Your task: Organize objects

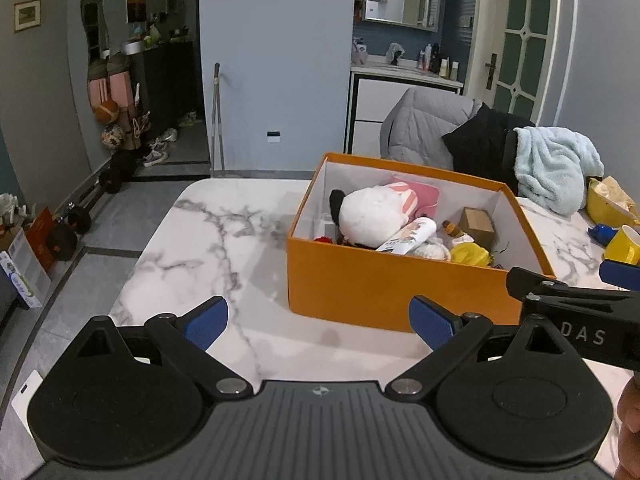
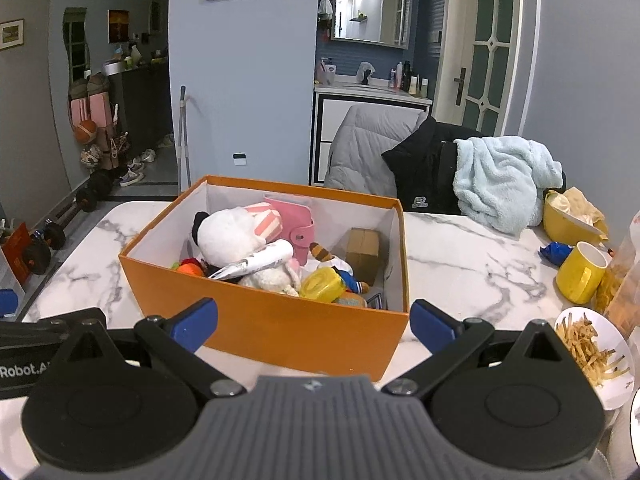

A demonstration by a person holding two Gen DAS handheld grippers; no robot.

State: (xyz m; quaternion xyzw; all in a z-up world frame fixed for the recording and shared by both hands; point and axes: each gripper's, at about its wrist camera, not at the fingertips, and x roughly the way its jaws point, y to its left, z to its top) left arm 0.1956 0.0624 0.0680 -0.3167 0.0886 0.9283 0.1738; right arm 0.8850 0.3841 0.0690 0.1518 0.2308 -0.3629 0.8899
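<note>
An open orange box [image 1: 360,280] [image 2: 256,320] stands on the marble table [image 1: 224,232] [image 2: 460,264]. It holds a white plush panda [image 2: 228,232] [image 1: 368,212], a pink wallet [image 2: 296,220], a white tube [image 2: 260,262], a yellow toy [image 2: 320,284], a small brown carton [image 2: 362,248] and other small items. My left gripper [image 1: 318,326] is open and empty, low over the table just left of the box's near side. My right gripper [image 2: 314,326] is open and empty in front of the box's near wall.
A yellow mug [image 2: 580,272], a yellow bowl [image 2: 568,216], a blue object [image 2: 556,250] and a plate of fries [image 2: 596,348] sit at the right. A light-blue fleece [image 2: 500,184], black jacket and grey coat hang on chairs behind. The table's left edge drops to the floor.
</note>
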